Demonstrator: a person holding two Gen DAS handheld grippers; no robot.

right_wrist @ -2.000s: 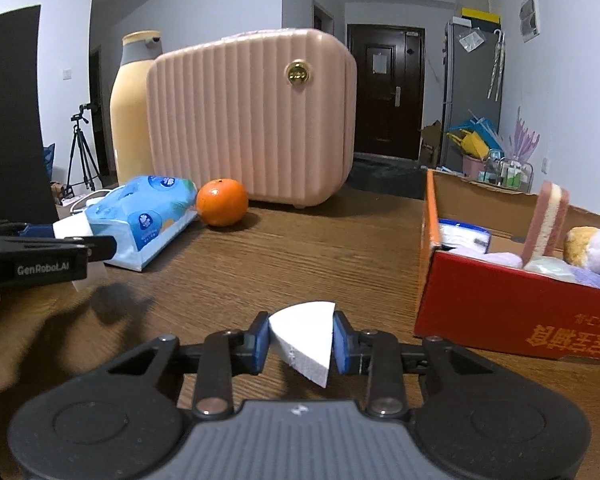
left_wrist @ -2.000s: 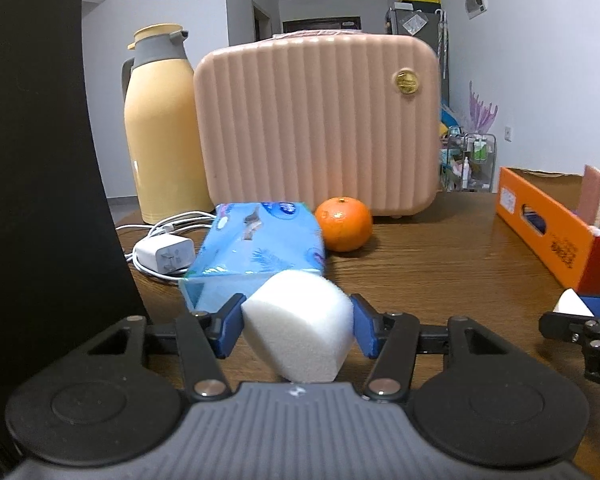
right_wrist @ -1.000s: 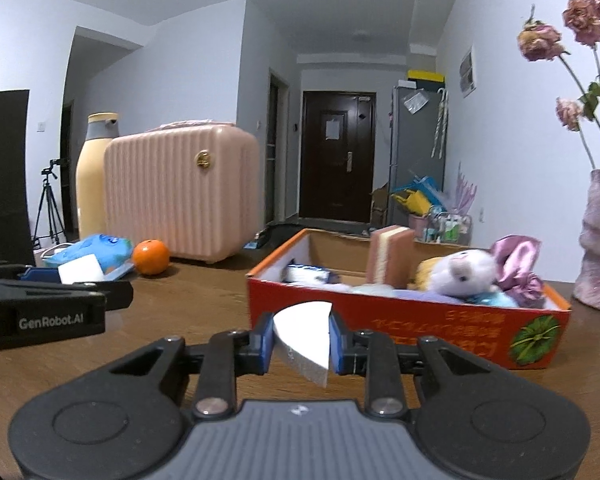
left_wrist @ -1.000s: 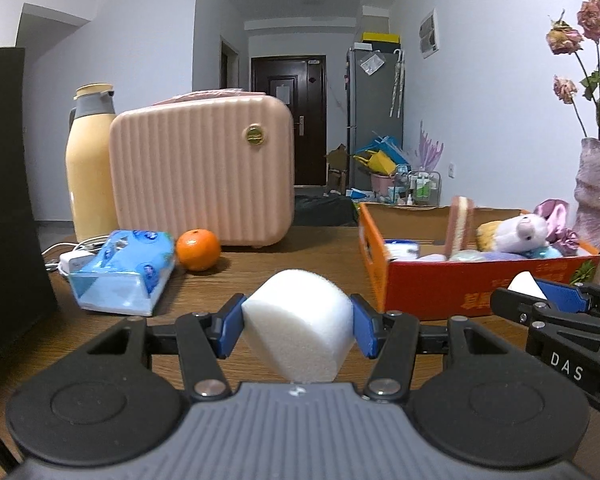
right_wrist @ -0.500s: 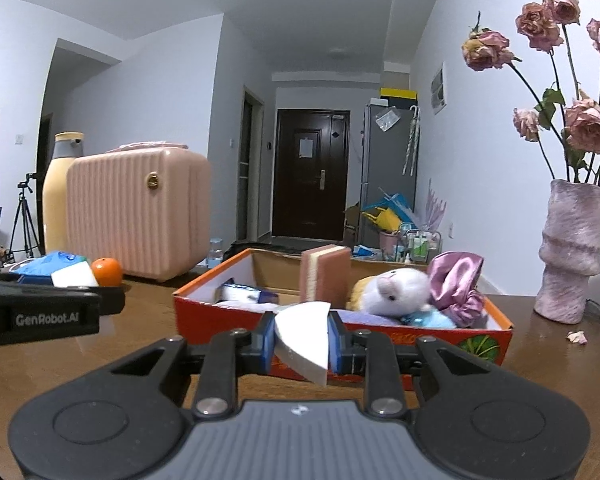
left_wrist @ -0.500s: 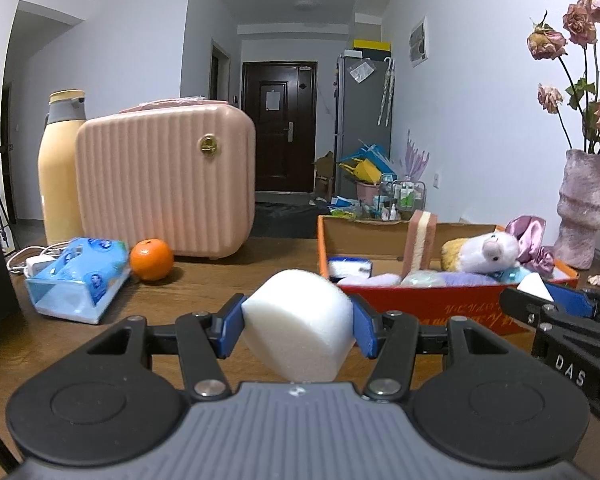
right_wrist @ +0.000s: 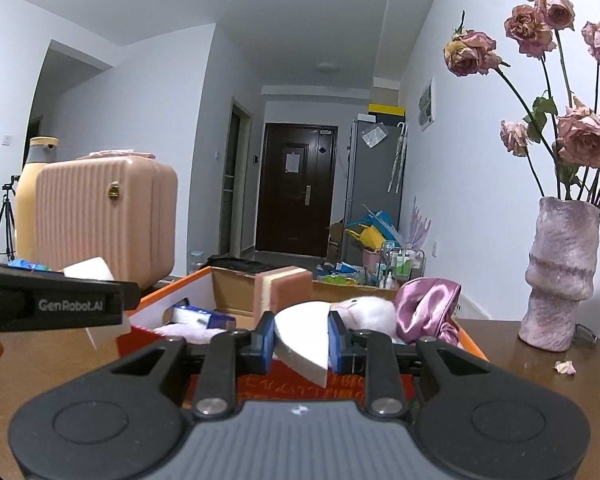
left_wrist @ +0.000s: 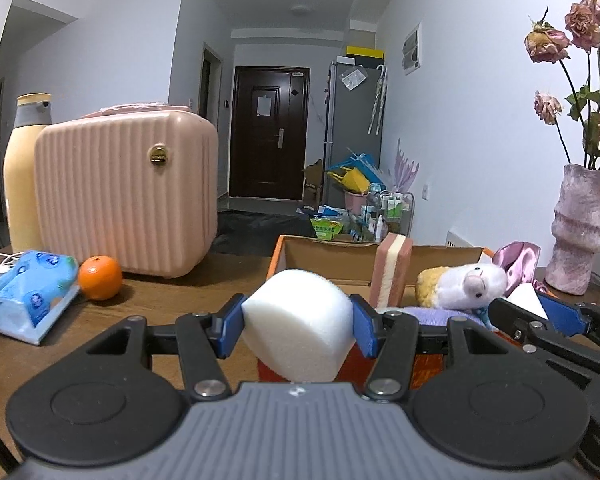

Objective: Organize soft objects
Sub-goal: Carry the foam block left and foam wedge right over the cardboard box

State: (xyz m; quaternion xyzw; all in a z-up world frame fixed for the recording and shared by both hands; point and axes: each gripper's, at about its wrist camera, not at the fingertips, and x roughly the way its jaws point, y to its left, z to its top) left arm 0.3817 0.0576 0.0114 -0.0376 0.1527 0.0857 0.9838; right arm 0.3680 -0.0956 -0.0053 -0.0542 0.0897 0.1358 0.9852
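Note:
My left gripper (left_wrist: 298, 330) is shut on a white foam half-round (left_wrist: 296, 324), held just before the near wall of the orange-red cardboard box (left_wrist: 278, 252). My right gripper (right_wrist: 302, 340) is shut on a thinner white foam wedge (right_wrist: 304, 338), close to the same box (right_wrist: 172, 294). The box holds a pink-and-cream sponge (left_wrist: 390, 276), a white and yellow plush toy (left_wrist: 464, 284), a purple satin cloth (right_wrist: 424, 310) and a blue-white packet (right_wrist: 198, 316). The right gripper shows at the right of the left wrist view (left_wrist: 532, 312).
A pink ribbed case (left_wrist: 124, 196) and a yellow flask (left_wrist: 22, 172) stand at the back left of the wooden table (left_wrist: 172, 296). A blue tissue pack (left_wrist: 28, 294) and an orange (left_wrist: 100, 278) lie before them. A pink vase of dried roses (right_wrist: 560, 276) stands right of the box.
Both grippers have swung right and moved in toward the box, which now looms close. Each still holds its foam piece.

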